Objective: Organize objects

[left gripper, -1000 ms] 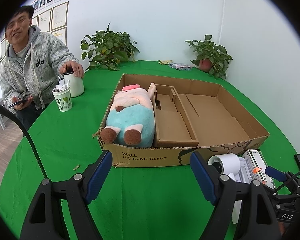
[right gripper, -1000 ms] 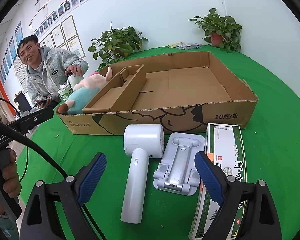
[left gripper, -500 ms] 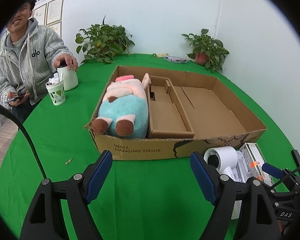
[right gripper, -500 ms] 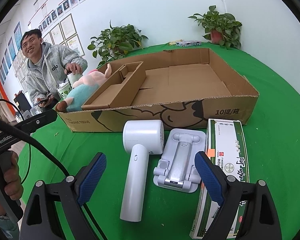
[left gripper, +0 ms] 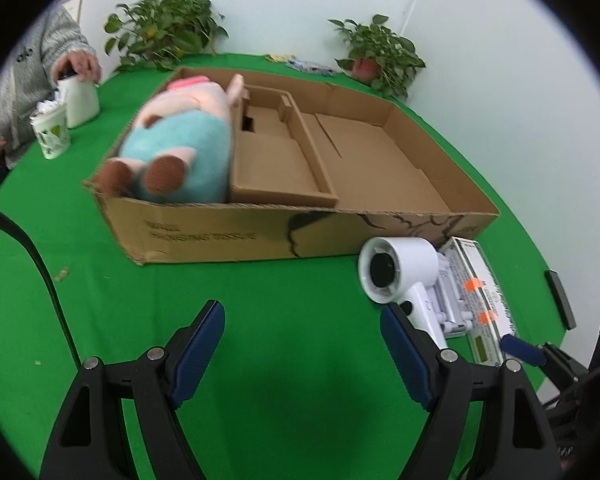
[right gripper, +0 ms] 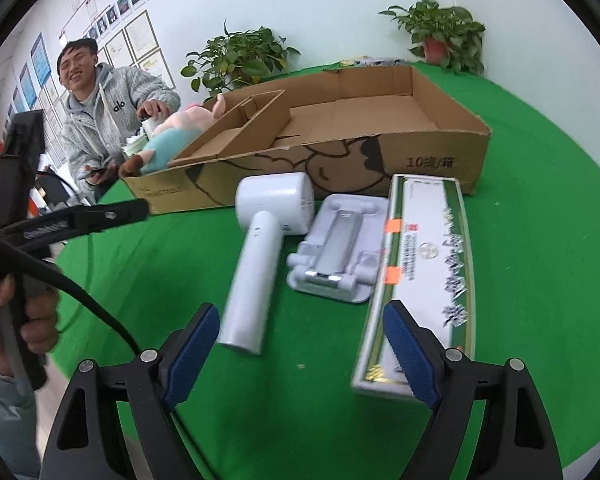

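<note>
The dryer lies on the green cloth just in front of the box, its white handle running toward the right gripper, with the grey stand beside it and the long carton beyond that. The plush already lies in the box's end compartment, so the three loose things look to be what remains. The right gripper's jaws have just been closing a little but stand spread, nothing between them, the dryer's handle end just ahead of the left pad. The left gripper is also spread and empty over bare cloth. The likely trouble: the handle is smooth and round, so a pinch taken near its tip could let the heavy head swing down or the handle roll out; a careless approach might also nudge the stand, which sits close against dryer and carton. The carton's near end is cut off behind the right pad, its print is blurred, and the box's lettering is smeared in the left view. A seated person beyond the box rests a hand on a white mug.
</note>
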Demonstrator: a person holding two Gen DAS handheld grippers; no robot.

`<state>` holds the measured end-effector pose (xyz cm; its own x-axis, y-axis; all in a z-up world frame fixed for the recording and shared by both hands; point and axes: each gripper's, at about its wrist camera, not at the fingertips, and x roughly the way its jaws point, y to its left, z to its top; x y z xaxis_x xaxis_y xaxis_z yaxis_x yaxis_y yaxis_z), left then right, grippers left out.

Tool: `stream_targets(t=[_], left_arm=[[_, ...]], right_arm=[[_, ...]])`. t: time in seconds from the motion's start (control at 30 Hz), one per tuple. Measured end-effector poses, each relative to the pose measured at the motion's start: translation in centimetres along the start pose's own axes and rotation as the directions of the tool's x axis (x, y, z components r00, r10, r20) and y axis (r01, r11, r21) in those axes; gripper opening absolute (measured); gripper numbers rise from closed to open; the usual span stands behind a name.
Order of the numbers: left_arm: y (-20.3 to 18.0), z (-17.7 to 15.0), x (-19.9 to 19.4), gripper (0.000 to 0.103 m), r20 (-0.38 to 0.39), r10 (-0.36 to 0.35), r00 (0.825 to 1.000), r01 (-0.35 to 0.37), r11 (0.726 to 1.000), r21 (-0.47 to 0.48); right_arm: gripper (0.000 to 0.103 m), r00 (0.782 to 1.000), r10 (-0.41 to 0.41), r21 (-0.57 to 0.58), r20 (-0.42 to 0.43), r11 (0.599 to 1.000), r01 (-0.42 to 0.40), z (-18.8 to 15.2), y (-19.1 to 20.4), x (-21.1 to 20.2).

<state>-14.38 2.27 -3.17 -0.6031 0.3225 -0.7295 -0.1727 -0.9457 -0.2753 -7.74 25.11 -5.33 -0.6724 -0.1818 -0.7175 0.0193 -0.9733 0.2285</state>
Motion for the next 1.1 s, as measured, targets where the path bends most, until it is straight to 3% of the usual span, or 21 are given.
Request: stream_targets(t=[0.2, 0.3, 0.4, 0.47, 0.53, 0.63, 0.8, 0.93, 1.1], left_arm=[[-2.2, 0.1, 3.2, 0.080, -0.090, -0.120, 0.989, 0.120, 0.993, -0.008], [-3.1, 0.1, 4.7, 0.078, -0.140, -0.193, 0.971, 0.192, 0.981, -0.023], [-3.7, -0.1, 5.8, 0.078, -0.174, -0.259, 0.950, 0.255, 0.966, -0.043], [-4.0, -0.3, 6.4, 0.073, -0.197, -0.299, 0.934, 0.294, 0.954, -0.059], [-4.1, -0.6, 7.0, 0.068, -0.224, -0.329, 0.917, 0.317, 0.944, -0.088], [-4.3, -0.8, 7.4, 0.065, -0.233, -0.352, 0.907, 0.337, 0.936, -0.103], [-4.4, -1.5, 7.1, 0.059, -0.252, -0.389, 0.886, 0.371, 0.921, -0.121], [-4.6, -2.4, 6.7, 0.059, -0.267, -0.437, 0.859, 0.409, 0.899, -0.155], [-4.8, -3.2, 6.0, 0.059, -0.264, -0.437, 0.860, 0.403, 0.898, -0.177]], right_arm=[[0.077, 1.000, 0.009, -0.066, -0.024, 0.998, -0.011, 0.2, 2.9, 1.5], [0.067, 0.997, -0.027, -0.091, -0.075, 0.996, 0.020, 0.3, 3.8, 3.2], [0.064, 0.992, -0.060, -0.103, -0.110, 0.994, 0.048, 0.3, 4.2, 4.5], [0.055, 0.990, -0.079, -0.113, -0.118, 0.991, 0.066, 0.3, 4.5, 5.1], [0.037, 0.985, -0.108, -0.125, -0.134, 0.988, 0.092, 0.2, 4.7, 5.9], [0.027, 0.983, -0.112, -0.137, -0.146, 0.986, 0.092, 0.1, 5.0, 6.4], [0.026, 0.981, -0.129, -0.156, -0.147, 0.982, 0.106, 0.0, 5.6, 6.6], [0.025, 0.980, -0.120, -0.169, -0.159, 0.981, 0.093, -1.0, 6.1, 5.8], [0.026, 0.978, -0.125, -0.221, -0.168, 0.972, 0.086, -2.3, 7.5, 4.9]])
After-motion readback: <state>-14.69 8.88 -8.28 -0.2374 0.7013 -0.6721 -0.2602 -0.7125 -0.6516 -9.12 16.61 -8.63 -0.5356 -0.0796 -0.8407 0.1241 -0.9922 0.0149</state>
